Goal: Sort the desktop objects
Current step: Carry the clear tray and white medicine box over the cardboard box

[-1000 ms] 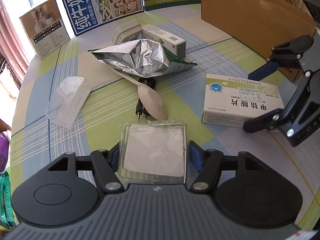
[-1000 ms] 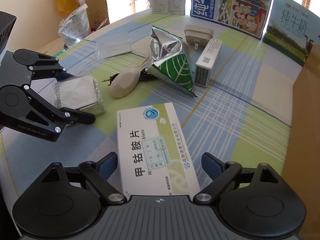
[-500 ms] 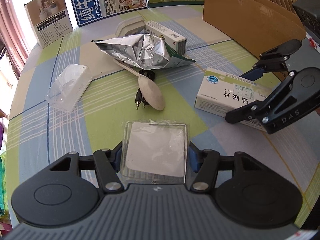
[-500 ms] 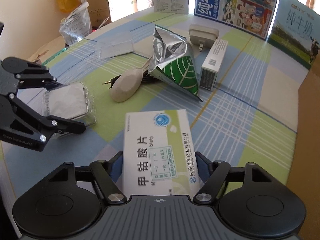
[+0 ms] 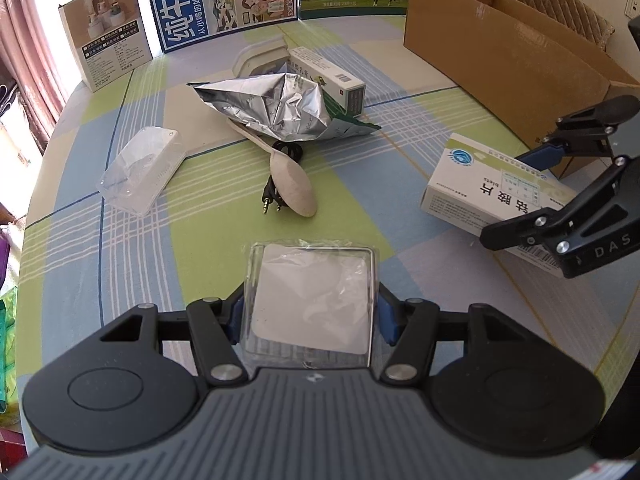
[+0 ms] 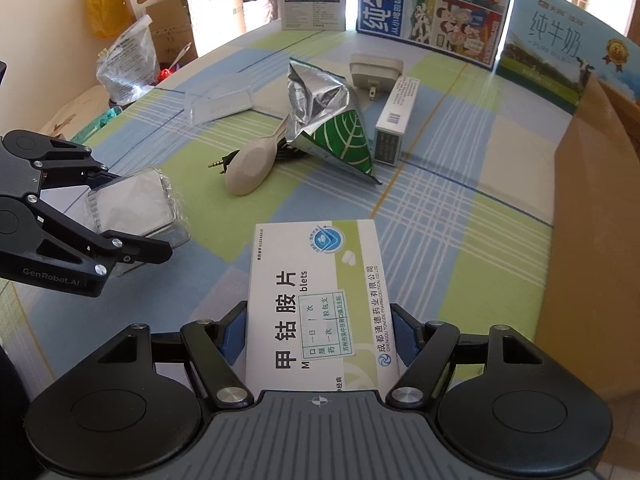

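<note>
In the left wrist view my left gripper [image 5: 312, 312] is shut on a clear plastic packet [image 5: 316, 292] with a white pad inside, held just above the checked tablecloth. My right gripper [image 6: 318, 328] is shut on a white and green medicine box [image 6: 316, 280], its blue pads pressing both long sides. The box [image 5: 480, 188] is tilted, its far end raised off the cloth. From the right wrist view, the left gripper [image 6: 136, 212] with the packet [image 6: 132, 204] sits at the left. Between the grippers lie a beige spoon [image 5: 292, 188] and a crumpled foil bag [image 5: 276, 104].
A black audio cable [image 5: 280, 196] lies under the spoon. Behind the bag are a long white carton [image 6: 396, 120] and a white charger [image 6: 376, 70]. A clear plastic case [image 5: 140, 168] lies left. An open cardboard box [image 5: 500, 40] stands right, with milk cartons [image 5: 224, 0] along the back.
The right gripper's fingers closed from wide apart onto the medicine box and raised it off the cloth. The left gripper kept its hold on the packet.
</note>
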Available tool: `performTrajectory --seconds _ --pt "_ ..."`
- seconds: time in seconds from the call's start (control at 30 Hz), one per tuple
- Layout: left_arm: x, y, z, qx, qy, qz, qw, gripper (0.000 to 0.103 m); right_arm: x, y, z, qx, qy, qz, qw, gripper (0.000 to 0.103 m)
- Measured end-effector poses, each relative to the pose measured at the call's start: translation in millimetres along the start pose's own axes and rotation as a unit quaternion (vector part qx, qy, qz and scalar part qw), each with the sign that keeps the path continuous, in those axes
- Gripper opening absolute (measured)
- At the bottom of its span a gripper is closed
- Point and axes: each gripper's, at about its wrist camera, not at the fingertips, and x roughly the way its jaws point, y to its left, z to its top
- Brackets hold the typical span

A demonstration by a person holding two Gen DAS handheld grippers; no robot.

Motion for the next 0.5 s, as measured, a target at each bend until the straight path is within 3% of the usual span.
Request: performTrajectory --seconds 0.5 --pt "-43.1 -25.9 13.8 0.004 -0.016 0.009 0.9998 0.056 -67.8 -4.6 -6.3 0.018 -0.042 -0.031 0.999 0.069"
